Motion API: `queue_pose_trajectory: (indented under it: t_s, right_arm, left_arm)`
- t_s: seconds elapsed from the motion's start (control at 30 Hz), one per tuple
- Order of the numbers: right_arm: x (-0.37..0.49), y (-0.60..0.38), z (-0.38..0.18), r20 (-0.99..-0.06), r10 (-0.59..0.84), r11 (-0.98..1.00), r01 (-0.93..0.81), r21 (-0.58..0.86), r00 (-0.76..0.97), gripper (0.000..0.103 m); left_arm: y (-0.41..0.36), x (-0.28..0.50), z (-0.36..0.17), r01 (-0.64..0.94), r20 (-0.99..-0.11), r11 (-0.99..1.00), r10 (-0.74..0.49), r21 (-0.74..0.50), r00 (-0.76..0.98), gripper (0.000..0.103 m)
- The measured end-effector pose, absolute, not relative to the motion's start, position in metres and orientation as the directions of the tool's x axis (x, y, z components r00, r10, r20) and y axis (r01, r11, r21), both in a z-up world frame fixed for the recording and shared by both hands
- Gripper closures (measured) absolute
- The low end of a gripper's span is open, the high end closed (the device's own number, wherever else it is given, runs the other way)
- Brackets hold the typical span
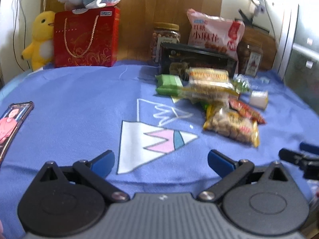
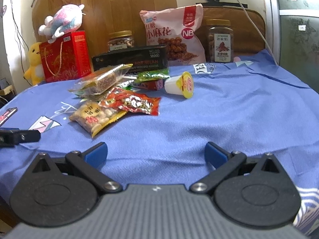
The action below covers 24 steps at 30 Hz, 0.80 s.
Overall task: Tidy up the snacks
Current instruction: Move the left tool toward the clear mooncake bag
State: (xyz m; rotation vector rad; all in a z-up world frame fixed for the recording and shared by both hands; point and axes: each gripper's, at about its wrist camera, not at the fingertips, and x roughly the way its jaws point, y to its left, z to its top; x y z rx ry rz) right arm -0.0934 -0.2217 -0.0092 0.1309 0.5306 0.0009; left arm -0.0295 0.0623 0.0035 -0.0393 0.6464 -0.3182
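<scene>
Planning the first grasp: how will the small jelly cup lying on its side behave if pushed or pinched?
The jelly cup lies on its side, tapered, so a push would probably roll it in a curve. Its white wall looks like thin plastic and may flex or slip when pinched. The yellow foil lid seems puncture-prone. Both grippers are open and well short.

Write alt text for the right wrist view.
An open right gripper hovers over a blue cloth, empty. Ahead lies a heap of snack packets and a tipped jelly cup; behind stand a black box, pink bag, two jars and a red gift bag.
</scene>
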Motion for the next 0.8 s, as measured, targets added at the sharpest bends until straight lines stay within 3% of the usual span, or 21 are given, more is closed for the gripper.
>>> queue_pose_trajectory:
  t_s: [0.47, 0.8]
  right_arm:
    - [-0.077, -0.201, 0.016, -0.395, 0.077, 0.997, -0.083, 0.001, 0.916, 0.0]
    - [-0.034, -0.194, 0.036, -0.384, 0.195, 0.981, -0.173, 0.092, 0.902, 0.026]
  left_arm:
    - [0.04, 0.003, 0.024, 0.345, -0.548, 0.925, -0.373, -0.16, 0.748, 0.0]
    - [0.036, 0.046, 0.041, 0.324, -0.573, 0.9, -0.435, -0.291, 0.695, 0.012]
